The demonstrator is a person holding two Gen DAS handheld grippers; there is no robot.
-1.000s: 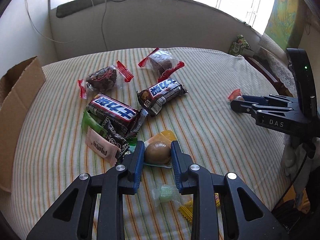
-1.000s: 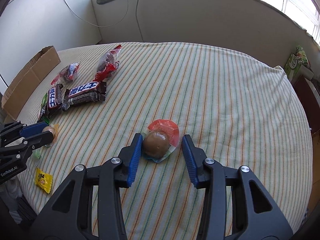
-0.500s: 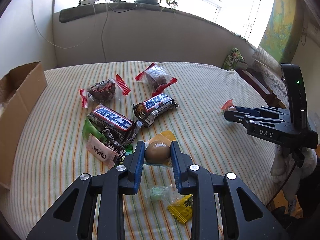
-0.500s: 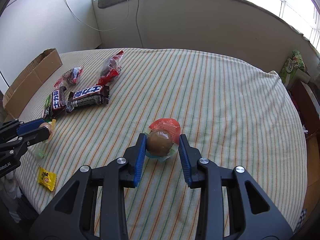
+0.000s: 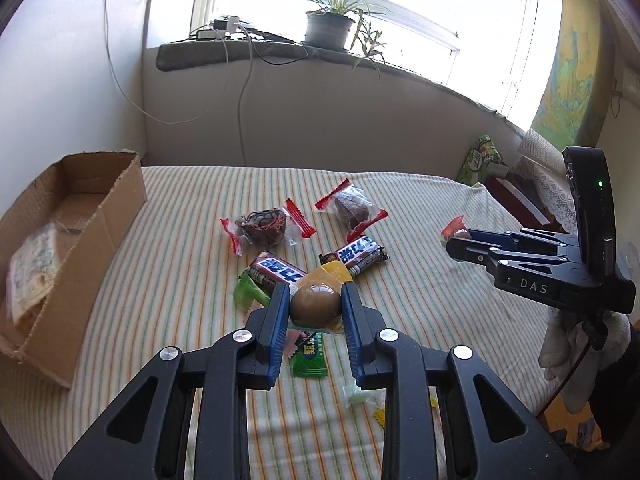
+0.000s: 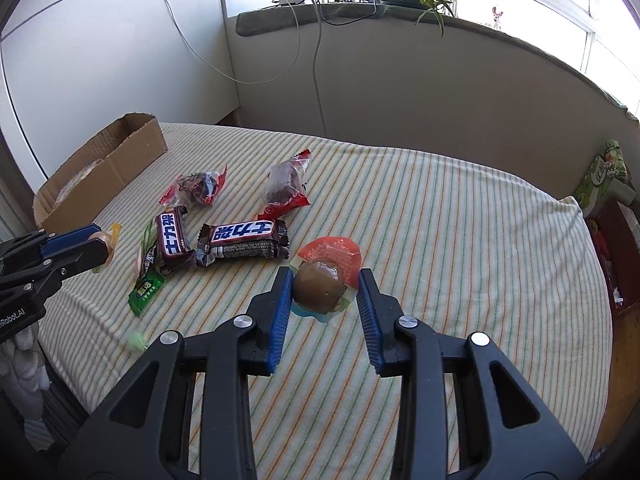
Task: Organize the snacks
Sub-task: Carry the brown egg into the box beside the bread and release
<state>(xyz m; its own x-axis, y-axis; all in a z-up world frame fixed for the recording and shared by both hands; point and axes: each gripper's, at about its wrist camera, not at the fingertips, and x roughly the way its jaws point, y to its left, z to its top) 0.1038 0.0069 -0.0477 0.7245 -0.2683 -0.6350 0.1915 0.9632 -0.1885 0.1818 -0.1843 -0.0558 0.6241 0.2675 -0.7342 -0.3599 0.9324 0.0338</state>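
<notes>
Your left claw (image 5: 314, 307) grips a brown egg in a yellow-backed clear pack (image 5: 316, 305); your right claw (image 6: 324, 290) clamps its red-backed twin (image 6: 320, 288), both lifted above the striped bed (image 6: 460, 240), right of the far-left cardboard box (image 5: 76, 248).

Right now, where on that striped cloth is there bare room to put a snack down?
The wide stretch of striped cloth right of the chocolate bars, and the strip between the cardboard box and the red-wrapped cakes. The snack cluster itself is crowded.

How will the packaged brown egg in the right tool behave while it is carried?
The brown egg is round and smooth, so it may slip or rotate between the right tool pads. Its loose red-topped wrapper juts past them and will likely flop.
</notes>
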